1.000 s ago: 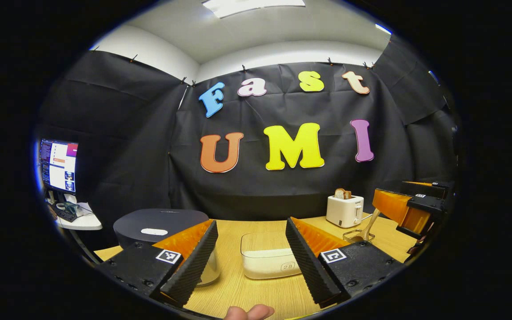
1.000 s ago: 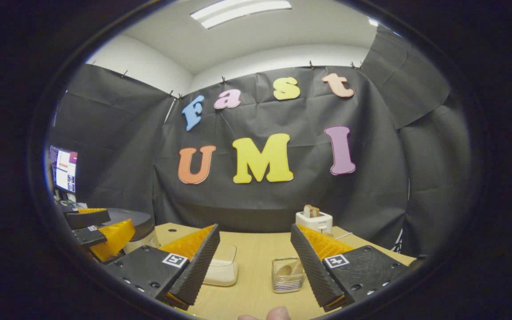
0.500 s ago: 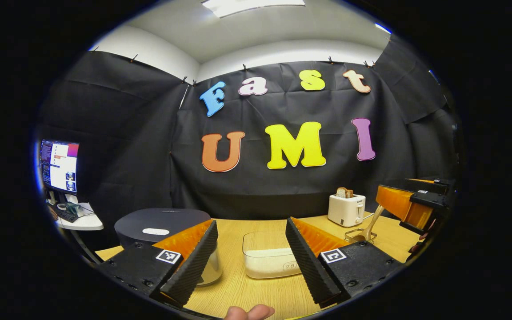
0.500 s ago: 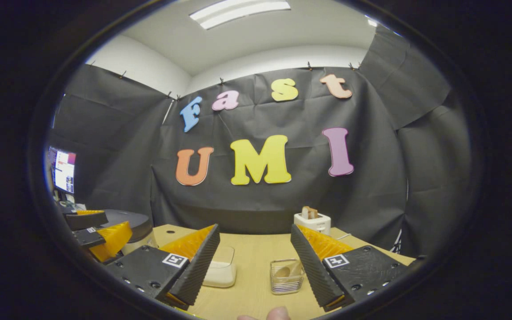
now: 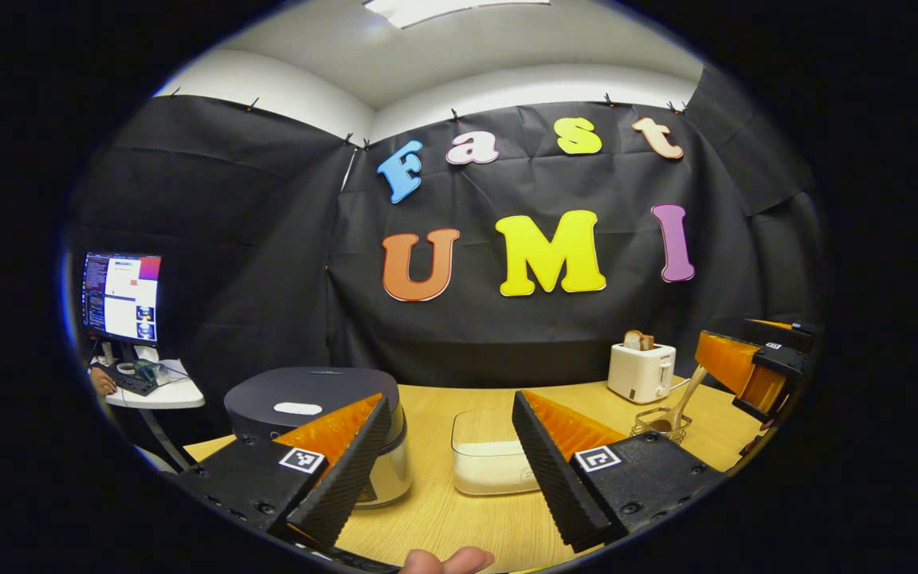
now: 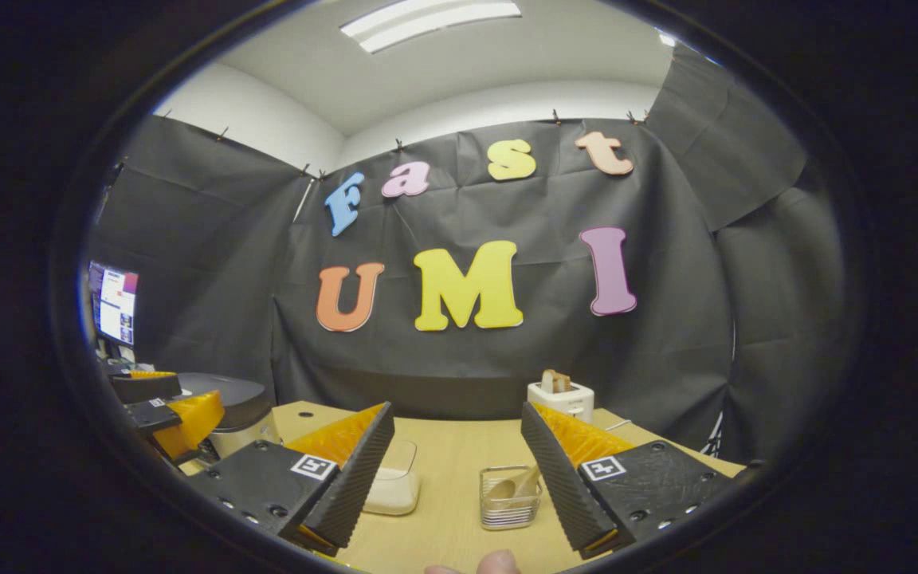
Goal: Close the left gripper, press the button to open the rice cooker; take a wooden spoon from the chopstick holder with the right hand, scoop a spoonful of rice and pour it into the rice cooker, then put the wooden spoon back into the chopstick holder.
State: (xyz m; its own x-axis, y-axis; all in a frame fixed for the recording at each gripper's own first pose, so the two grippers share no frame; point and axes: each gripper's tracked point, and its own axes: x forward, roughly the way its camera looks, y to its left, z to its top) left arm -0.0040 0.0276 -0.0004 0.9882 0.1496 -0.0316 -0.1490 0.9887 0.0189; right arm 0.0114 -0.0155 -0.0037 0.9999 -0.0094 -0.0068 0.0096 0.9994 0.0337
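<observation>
Both the left gripper (image 5: 443, 470) and right gripper (image 6: 449, 478) are hovering with fingers spread above the tabletop (image 5: 443, 518), the closed rice cooker (image 5: 311, 399) sitting far left, the wooden spoon (image 6: 516, 486) standing in the chopstick holder (image 6: 509, 502) right.

Both handheld grippers hover level, side by side, jaws spread wide and gripping nothing. The left gripper (image 5: 447, 470) points straight ahead, a fingertip (image 5: 447, 560) of the holding hand showing at the near edge. The right gripper (image 6: 455, 478) is posed alike at its right, with a fingertip (image 6: 499, 563) also peeking in below.
</observation>
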